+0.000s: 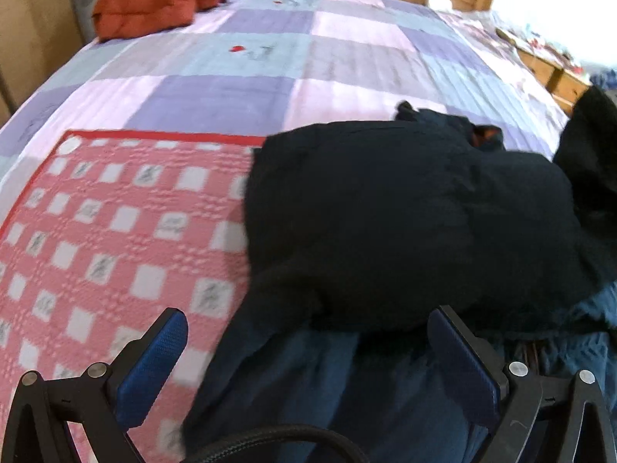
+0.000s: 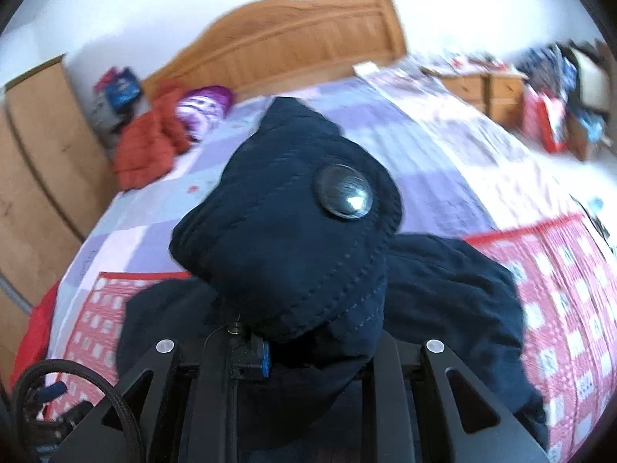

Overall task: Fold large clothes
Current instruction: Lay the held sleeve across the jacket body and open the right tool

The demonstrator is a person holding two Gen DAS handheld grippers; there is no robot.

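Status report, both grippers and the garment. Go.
Left gripper open, over the dark coat's near edge. Right gripper shut on its buttoned tab, lifted. Orange jacket far off, not obstructing.

Right gripper (image 2: 304, 351) clamps navy garment (image 2: 293, 239) — button (image 2: 343, 196) up.

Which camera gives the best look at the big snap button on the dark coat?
The right wrist view: the snap button sits close and unobstructed on the dark coat flap. The left wrist view shows only the coat's bulk, no button.
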